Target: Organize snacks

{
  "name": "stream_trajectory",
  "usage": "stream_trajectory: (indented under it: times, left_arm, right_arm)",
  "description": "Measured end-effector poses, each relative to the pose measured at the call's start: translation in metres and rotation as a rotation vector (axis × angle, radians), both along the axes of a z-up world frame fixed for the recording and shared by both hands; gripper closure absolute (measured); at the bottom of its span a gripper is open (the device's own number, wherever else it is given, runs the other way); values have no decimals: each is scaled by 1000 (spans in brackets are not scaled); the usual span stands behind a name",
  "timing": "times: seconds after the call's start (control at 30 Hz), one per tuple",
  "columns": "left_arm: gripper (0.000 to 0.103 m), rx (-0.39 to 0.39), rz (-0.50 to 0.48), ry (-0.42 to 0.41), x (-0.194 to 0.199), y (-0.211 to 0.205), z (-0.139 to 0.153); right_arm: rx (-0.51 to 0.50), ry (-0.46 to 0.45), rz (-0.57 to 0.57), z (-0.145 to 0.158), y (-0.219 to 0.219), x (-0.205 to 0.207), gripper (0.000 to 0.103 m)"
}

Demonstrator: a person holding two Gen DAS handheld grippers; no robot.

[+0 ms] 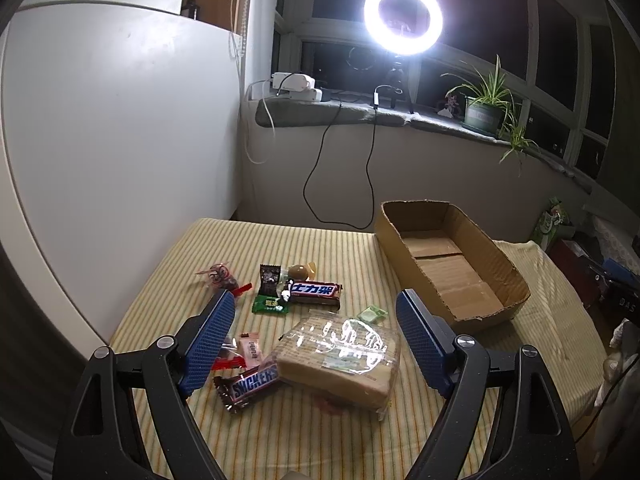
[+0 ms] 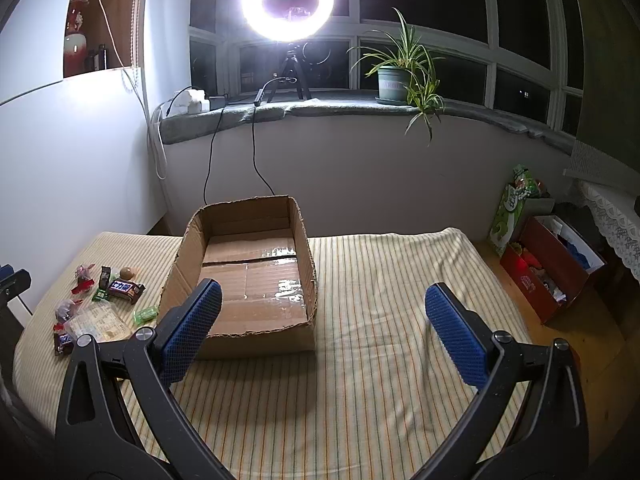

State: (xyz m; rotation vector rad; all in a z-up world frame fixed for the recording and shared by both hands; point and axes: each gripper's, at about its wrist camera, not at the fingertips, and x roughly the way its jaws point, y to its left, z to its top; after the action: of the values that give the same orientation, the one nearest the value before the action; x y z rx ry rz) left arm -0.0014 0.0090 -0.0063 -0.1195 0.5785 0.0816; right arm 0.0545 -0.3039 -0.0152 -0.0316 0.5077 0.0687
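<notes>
Snacks lie scattered on a striped yellow cloth (image 1: 320,252). A clear bag of bread slices (image 1: 340,360) lies below my left gripper (image 1: 316,300), which hangs open above it with nothing between its blue pads. A Snickers bar (image 1: 248,386) sits left of the bread, a second Snickers bar (image 1: 316,292) with Chinese lettering farther back, along with small green (image 1: 270,306) and dark packets. An empty cardboard box (image 1: 448,264) stands to the right. My right gripper (image 2: 322,296) is open over the box's near wall (image 2: 256,340); the snack pile (image 2: 96,308) lies at its left.
A white wall panel (image 1: 120,140) borders the left of the cloth. Behind are a windowsill with a ring light (image 1: 403,18) on a tripod, cables, a power strip and a potted plant (image 2: 396,76). Red boxes and a green bag (image 2: 516,208) stand on the floor at right.
</notes>
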Motion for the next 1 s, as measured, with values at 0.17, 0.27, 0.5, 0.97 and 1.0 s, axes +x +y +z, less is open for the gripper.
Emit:
stream_trajectory:
  times: [0.17, 0.27, 0.5, 0.97, 1.0]
  left_arm:
    - [20, -1, 2, 1, 1, 0, 0]
    - [20, -2, 1, 2, 1, 0, 0]
    - [20, -1, 1, 0, 0, 0, 0]
    - [20, -1, -1, 0, -2, -2, 0]
    - [20, -1, -1, 0, -2, -2, 0]
  right_arm:
    - [1, 1, 2, 0, 0, 0, 0]
    - [0, 7, 4, -1, 1, 0, 0]
    - [3, 9, 4, -2, 2, 0, 0]
    - [5, 10, 5, -4, 2, -1, 0]
    - [5, 10, 6, -4, 2, -1, 0]
